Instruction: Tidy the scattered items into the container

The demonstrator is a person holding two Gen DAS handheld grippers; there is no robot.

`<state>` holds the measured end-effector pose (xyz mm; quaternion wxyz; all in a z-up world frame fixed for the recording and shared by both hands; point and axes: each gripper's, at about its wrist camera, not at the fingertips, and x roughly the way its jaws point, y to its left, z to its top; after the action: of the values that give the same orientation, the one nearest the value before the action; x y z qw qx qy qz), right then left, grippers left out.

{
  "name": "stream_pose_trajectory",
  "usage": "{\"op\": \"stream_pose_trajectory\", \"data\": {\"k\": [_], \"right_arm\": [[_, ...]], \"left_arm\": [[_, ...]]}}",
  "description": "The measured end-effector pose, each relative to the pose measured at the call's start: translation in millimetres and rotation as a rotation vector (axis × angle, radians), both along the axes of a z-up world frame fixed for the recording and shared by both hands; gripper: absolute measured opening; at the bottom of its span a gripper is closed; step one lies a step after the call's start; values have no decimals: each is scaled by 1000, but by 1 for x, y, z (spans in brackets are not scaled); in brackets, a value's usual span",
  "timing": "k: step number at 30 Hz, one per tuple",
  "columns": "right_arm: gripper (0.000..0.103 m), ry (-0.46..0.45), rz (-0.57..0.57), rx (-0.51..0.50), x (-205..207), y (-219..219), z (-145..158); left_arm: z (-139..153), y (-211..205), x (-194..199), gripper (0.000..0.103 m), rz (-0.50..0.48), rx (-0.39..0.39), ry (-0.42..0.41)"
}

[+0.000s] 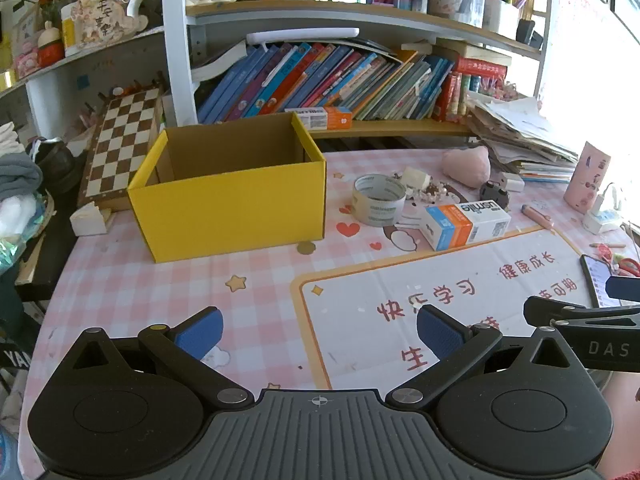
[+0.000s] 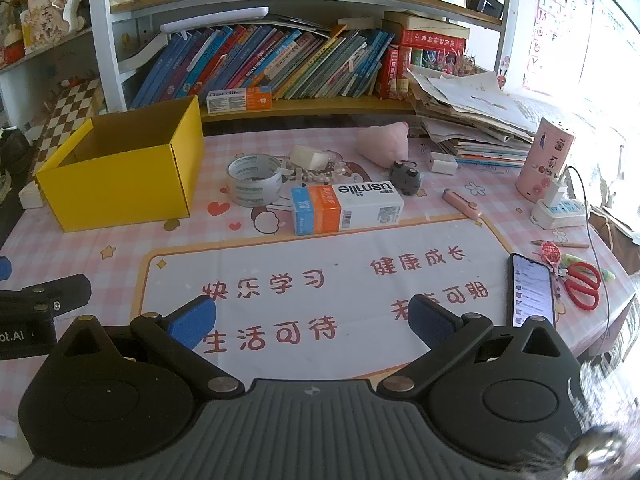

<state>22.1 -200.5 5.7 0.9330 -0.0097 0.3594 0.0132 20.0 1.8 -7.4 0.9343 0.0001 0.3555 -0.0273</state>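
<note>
An open yellow cardboard box stands at the left of the desk, and I see nothing inside it. To its right lie a roll of clear tape, a white and orange usmile box, a white block, a bead string, a small grey toy car, a pink plush and a pink cutter. My left gripper and right gripper both hover open above the mat, well short of the items, holding nothing.
A coin lies at the box's front corner. A phone, red scissors, a pencil, a power strip and a pink canister crowd the right side. Bookshelves, a paper stack and a chessboard line the back.
</note>
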Motion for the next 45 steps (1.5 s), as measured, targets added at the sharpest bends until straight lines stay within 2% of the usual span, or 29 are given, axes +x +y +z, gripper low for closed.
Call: {"op": "stream_pose_trajectory", "data": {"k": [15, 30, 37, 45], "right_arm": [[103, 7, -31, -13, 1, 13, 0], [103, 25, -66, -38, -8, 54, 2], [103, 14, -83, -48, -13, 66, 4], [103, -5, -86, -57, -16, 77, 8]], "left_arm": [[0, 20, 4, 103, -47, -17, 1], [-4, 52, 3, 103, -132, -56, 7], [-3, 64, -1, 103, -166, -82, -19], [-2, 66, -4, 103, -198, -51, -38]]}}
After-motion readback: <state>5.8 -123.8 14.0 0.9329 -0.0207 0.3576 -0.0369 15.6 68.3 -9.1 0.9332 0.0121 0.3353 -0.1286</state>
